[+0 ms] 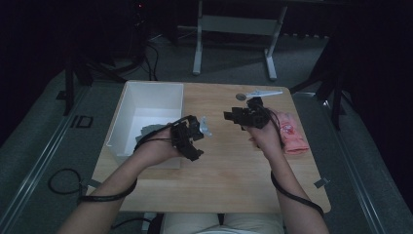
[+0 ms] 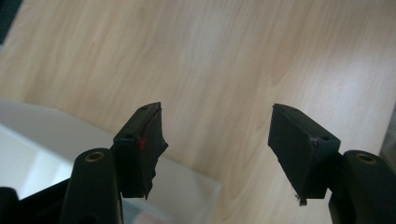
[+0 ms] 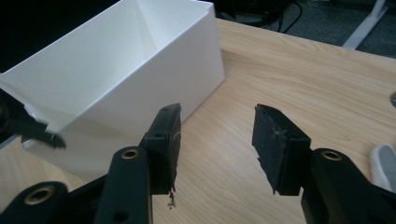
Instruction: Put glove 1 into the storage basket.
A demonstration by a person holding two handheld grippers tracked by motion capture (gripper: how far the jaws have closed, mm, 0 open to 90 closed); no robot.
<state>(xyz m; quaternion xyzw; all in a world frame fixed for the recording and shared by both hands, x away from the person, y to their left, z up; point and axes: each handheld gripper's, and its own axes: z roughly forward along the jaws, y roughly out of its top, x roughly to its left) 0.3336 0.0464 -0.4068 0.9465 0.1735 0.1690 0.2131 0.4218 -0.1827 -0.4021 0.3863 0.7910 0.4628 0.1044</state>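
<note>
A: The high view is dim; beyond the table (image 1: 234, 180) the room sinks into near-black, and detail is soft and grainy.

B: The gripper views are brighter. In the left gripper view the wood ahead of the jaws is washed pale, and the white box (image 2: 56, 135) below them blurs.

A: In the right gripper view the box (image 3: 121, 70) left of the jaws glows evenly, with a soft shadow at its base.

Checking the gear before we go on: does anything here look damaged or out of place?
Yes: the pads of the left gripper look torn, with ragged lower edges, and the right gripper has frayed pads too. Both grippers are open with nothing between them. The white bin sits upright.
</note>
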